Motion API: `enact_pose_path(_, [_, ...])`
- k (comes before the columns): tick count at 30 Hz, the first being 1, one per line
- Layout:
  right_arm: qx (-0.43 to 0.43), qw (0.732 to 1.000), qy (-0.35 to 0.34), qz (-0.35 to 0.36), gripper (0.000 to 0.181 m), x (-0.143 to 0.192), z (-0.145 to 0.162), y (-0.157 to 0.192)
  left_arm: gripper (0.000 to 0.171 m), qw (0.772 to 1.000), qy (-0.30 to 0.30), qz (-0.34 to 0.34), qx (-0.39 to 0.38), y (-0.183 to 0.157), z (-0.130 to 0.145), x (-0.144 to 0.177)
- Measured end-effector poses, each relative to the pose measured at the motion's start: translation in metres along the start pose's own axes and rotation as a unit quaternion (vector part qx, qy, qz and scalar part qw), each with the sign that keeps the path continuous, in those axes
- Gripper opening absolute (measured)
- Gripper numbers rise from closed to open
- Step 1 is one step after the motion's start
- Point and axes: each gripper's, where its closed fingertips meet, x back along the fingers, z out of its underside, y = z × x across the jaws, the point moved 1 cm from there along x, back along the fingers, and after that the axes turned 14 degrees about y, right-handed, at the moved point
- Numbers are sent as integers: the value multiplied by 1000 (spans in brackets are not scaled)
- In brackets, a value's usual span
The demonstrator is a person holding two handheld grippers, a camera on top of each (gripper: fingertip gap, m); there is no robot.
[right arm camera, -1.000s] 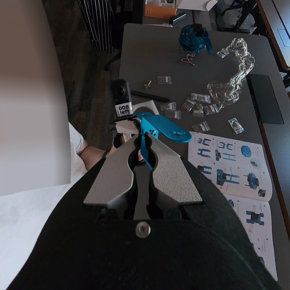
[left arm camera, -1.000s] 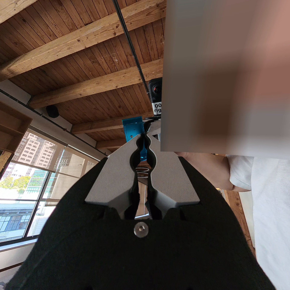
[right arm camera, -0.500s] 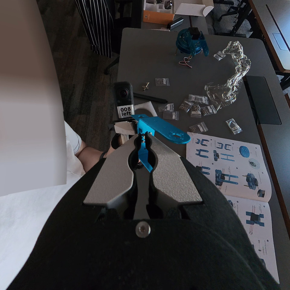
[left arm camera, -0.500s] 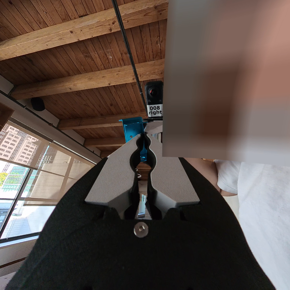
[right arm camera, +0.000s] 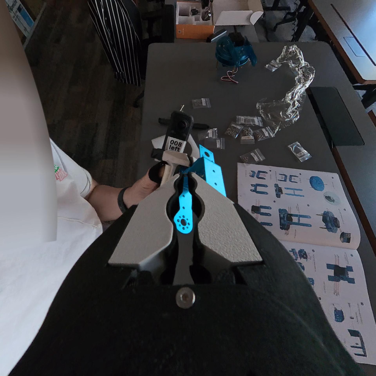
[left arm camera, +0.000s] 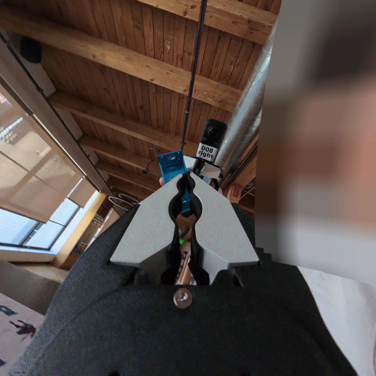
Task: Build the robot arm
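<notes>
Both the left gripper point(left arm camera: 186, 176) and the right gripper point(right arm camera: 184, 175) pinched one blue perforated metal bracket point(right arm camera: 211, 175) from opposite ends, apparently to steady it, above the dark grey surface's point(right arm camera: 183, 81) near-left corner beside an open instruction booklet point(right arm camera: 295, 205).

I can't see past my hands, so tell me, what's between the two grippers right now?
Only the blue metal bracket: the right gripper and left gripper both clamp it, tip to tip. The right wrist view shows it best.
</notes>
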Motion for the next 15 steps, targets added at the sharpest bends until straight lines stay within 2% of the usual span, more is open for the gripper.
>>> enact_pose_path(1, [-4, 1000, -4, -3, 3, -3, 7, -3, 0, 999, 8, -2, 32, 5, 6, 1])
enact_pose_path(5, [-35, 998, -36, -29, 3, -16, 39, -8, 0, 992, 22, -35, 123, 22, 29, 15])
enact_pose_path(8, [-56, 995, -74, -31, 3, -19, 59, -11, 0, 984, 23, -75, 160, 31, 40, 30])
enact_pose_path(13, [-48, 994, -95, -8, 3, -35, 107, -13, 0, 965, 32, -125, 228, 43, 57, 47])
enact_pose_path(15, [-80, 993, -81, -25, 3, -51, 133, -14, 0, 959, 17, -126, 252, 44, 58, 51])
